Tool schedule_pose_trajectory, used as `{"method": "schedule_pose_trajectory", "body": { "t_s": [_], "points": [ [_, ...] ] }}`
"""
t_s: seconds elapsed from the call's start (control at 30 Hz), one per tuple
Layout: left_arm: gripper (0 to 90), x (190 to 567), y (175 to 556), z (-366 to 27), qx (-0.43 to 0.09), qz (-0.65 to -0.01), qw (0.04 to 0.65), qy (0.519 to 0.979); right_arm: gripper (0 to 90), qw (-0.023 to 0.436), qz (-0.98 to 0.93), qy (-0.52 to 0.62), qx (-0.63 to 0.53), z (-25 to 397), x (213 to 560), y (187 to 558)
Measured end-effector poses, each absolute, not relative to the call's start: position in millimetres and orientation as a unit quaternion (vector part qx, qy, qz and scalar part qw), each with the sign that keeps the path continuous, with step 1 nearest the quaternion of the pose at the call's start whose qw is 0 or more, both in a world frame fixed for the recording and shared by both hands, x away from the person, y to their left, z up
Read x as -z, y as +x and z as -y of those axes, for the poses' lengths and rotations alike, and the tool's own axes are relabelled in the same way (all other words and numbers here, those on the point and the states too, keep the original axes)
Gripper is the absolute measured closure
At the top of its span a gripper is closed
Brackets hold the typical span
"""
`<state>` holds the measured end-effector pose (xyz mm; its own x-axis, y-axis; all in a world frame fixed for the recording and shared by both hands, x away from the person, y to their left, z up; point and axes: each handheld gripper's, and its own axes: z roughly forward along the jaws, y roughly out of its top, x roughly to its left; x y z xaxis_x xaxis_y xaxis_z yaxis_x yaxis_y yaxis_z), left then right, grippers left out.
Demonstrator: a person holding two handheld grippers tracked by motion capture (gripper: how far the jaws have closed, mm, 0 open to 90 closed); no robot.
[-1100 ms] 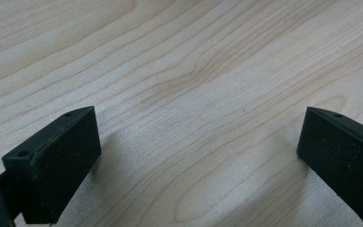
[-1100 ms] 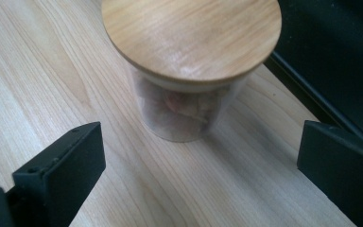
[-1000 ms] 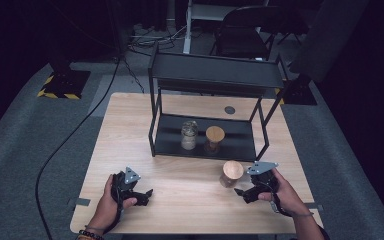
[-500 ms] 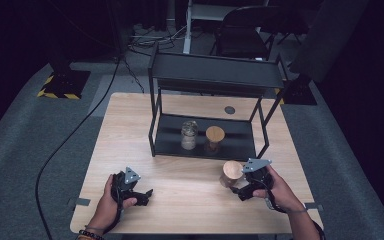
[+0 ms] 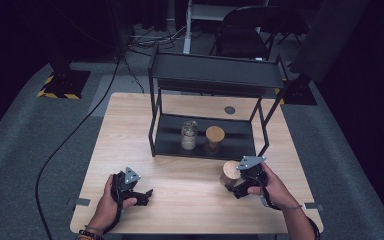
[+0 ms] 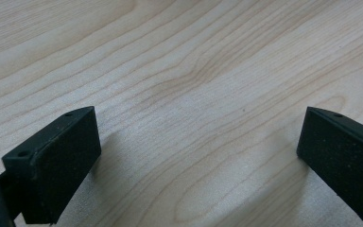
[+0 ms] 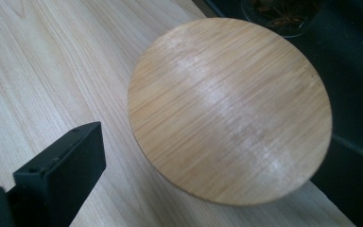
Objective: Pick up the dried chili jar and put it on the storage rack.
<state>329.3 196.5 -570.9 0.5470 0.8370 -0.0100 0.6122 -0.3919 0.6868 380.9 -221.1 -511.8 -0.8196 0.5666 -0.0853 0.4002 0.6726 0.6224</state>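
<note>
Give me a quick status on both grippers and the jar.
Left gripper open, idle over bare table. Right gripper open at the front jar, not clamped. Two more jars on the rack shelf; path clear.

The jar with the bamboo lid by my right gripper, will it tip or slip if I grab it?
The jar looks short and squat under its wide bamboo lid, so it probably stands steady. If its wall is glass, as its shelf neighbours suggest, it may be slick and breakable. The lid may only sit loose, so gripping the body seems safer.
</note>
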Motion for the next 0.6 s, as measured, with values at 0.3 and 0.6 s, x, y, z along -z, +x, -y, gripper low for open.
{"method": "schedule_pose_trajectory", "body": {
  "t_s": [0.3,0.6],
  "points": [
    [0.0,571,329,-197,-0.172,-0.443,0.328,0.816,2.6,0.134,-0.905,0.266,-0.303,214,512,385],
    [0.0,571,329,-197,-0.172,-0.444,0.327,0.816,15.0,0.125,-0.894,0.296,-0.311,211,515,393]
  ]
}}
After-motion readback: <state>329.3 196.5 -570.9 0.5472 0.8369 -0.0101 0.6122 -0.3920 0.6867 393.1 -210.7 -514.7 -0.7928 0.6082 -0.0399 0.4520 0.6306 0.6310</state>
